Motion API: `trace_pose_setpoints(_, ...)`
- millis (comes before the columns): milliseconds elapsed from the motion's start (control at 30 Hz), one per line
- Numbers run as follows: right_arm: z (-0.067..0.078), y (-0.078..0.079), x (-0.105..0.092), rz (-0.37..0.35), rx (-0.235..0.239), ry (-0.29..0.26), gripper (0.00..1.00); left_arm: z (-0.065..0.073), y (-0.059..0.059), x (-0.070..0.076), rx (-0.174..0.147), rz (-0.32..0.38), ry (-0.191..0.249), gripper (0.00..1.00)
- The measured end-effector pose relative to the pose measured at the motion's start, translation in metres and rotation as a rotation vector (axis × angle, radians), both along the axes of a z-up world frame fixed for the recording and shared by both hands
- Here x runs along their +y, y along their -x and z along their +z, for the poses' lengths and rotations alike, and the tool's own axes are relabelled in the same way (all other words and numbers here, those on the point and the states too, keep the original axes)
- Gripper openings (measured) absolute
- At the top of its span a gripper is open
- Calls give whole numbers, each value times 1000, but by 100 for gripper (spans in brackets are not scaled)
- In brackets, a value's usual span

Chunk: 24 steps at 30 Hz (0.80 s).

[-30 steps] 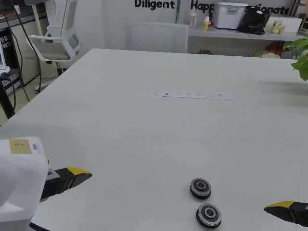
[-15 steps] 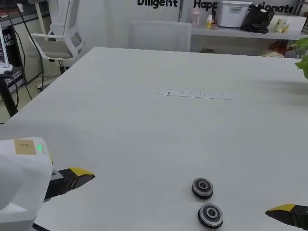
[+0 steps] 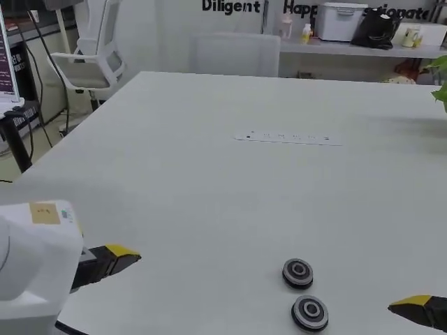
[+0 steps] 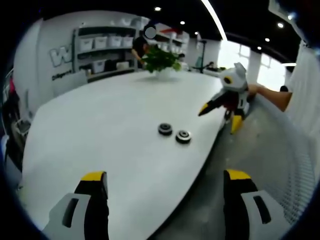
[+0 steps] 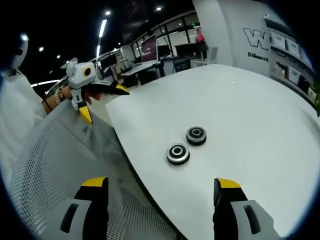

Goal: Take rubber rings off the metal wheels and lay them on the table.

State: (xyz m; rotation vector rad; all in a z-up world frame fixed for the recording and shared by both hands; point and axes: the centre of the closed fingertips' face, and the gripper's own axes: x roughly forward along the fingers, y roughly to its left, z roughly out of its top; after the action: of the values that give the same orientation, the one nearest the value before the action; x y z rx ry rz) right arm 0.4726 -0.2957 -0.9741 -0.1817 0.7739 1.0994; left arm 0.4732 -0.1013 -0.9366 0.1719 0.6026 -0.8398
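Left gripper [image 4: 165, 176] at the table's [image 3: 209, 181] near left edge, jaws wide apart, empty, far metal wheel [image 3: 298, 273] and near metal wheel [image 3: 310, 312] flat, just beside each other, right of centre, dark rubber rings [image 3: 296, 320] on them, right gripper [image 5: 161, 182] near right, spread wide, empty.

You've got a broad, pale grey table [image 3: 209, 174] stretching out in front of you, its top smooth and matt. Down by your near edge two wheels lie flat on it: the farther wheel [image 3: 297, 273] and the nearer wheel [image 3: 309, 312], just beside each other with a thin gap between them. Each is dark-rimmed with a bright metal centre. Well beyond them, toward the middle, a long white socket strip [image 3: 288, 137] runs across the top. In your left gripper view, a potted plant [image 4: 161, 61] stands on the far end of the table.
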Motion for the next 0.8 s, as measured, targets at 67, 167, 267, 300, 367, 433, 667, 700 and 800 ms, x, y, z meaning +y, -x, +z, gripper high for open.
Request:
trace_pose_setpoints(67, 0, 0, 0, 1, -1, 1, 86, 0, 0, 0, -1, 1, -1, 98)
trace_pose_setpoints(167, 0, 0, 0, 3, -4, 5, 86, 0, 0, 0, -4, 1, -1, 98)
trace_pose_setpoints(267, 0, 0, 0, 2, -7, 6, 86, 2, 0, -1, -9, 0, 2, 98)
trace_pose_setpoints(300, 1, 0, -1, 0, -9, 7, 86, 2, 0, -1, -10, -1, 1, 98)
trace_pose_setpoints(367, 1, -1, -2, -6, -11, 5, 86, 2, 0, -2, -12, -8, -6, 98)
trace_pose_setpoints(433, 2, -2, -2, -10, -12, 0, 85, 3, 0, -3, -13, -17, -7, 99)
trace_pose_setpoints(667, 7, -6, -3, -27, -24, -19, 85, 15, -4, -4, -24, -25, 21, 99)
trace_pose_setpoints(700, 7, -7, -3, -30, -26, -21, 85, 16, -5, -4, -26, -25, 22, 99)
trace_pose_setpoints(800, 9, -9, -5, -37, -38, -17, 84, 22, -7, -7, -46, -39, 18, 99)
